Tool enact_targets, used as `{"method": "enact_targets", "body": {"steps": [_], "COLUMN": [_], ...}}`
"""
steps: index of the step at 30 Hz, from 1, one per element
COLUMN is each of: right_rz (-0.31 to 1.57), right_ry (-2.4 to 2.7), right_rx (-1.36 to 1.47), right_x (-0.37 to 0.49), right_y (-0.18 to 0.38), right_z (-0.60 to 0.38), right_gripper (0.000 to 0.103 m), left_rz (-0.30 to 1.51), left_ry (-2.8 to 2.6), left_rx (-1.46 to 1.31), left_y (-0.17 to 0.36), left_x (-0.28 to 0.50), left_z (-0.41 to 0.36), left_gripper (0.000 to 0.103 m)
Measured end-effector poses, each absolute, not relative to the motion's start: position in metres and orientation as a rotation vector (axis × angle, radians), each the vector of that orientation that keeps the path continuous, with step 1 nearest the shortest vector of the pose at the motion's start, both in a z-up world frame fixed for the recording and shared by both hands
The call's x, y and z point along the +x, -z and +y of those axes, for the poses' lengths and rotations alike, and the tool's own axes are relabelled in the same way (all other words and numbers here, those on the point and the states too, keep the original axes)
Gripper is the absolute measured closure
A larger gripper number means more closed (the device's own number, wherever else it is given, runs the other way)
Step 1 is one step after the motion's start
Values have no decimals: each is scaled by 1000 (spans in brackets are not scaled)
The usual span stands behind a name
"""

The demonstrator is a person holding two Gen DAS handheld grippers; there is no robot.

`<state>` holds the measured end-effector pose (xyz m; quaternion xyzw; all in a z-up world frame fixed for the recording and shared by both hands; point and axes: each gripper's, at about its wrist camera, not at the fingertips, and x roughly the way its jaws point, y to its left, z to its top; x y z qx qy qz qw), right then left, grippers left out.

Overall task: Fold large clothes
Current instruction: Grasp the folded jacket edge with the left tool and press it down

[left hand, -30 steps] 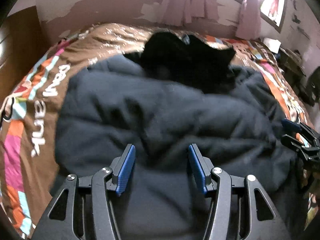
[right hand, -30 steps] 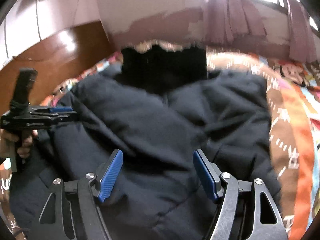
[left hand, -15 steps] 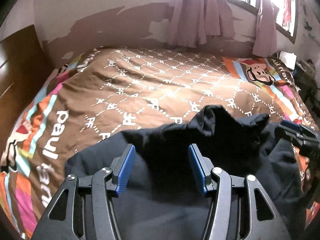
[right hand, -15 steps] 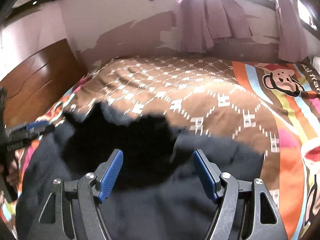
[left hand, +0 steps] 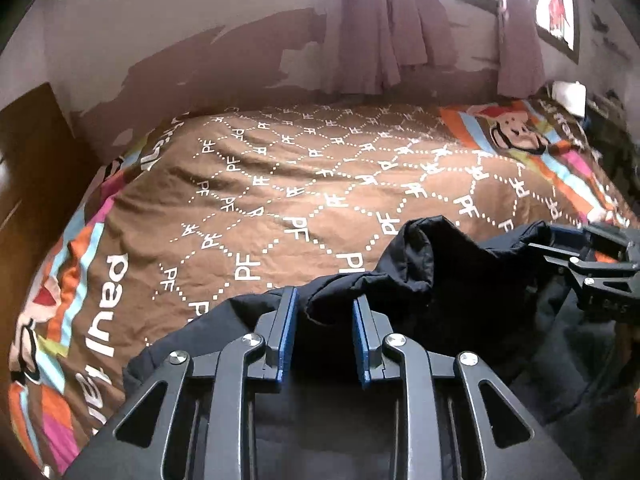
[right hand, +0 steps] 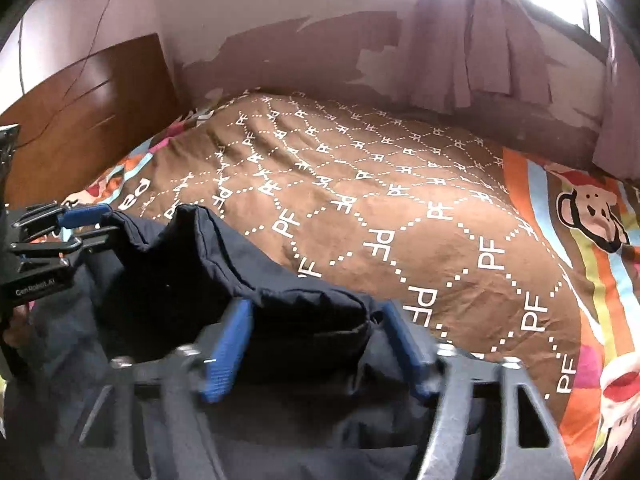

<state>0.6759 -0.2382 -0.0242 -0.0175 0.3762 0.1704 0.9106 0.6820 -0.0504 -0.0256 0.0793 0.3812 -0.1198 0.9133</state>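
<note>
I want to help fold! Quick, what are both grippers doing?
Left gripper: jaws just closed further, pinching the dark navy padded jacket.
Right gripper: likewise, pinching it.

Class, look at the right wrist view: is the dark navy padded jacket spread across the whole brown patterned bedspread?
No: the dark navy padded jacket is bunched at the near edge, leaving most of the brown patterned bedspread bare.

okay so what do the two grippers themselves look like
Both the left gripper and right gripper are black frames with triangular cutouts, silver screws and blue ribbed pads. The left one's side carries small white lettering.
</note>
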Motion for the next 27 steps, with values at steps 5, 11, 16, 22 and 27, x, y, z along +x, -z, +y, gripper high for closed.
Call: {"method": "enact_targets", "body": {"steps": [5,11,16,22,27], "right_rz": [745,685,665,730,800], "right_ry": [-328,-431,-523,-592,-553], "right_rx": [86,213,198,140,158], "right_x": [675,645,606,574,578], "right_y": [23,3,-4,31,68], "right_z": [-253,-278,-291,-293,-302], "right_gripper": [92,94,94,99,100], "left_rz": [753,747,809,896,928], "left_ry": [275,371,406,420,404], "left_rx": [89,-40,-78,-3,15], "left_y": [14,-12,-4,41,77], "left_x": [677,652,627,604,603], "left_z": [-43,-10,12,10,10], "left_gripper": [98,99,100,101,102]}}
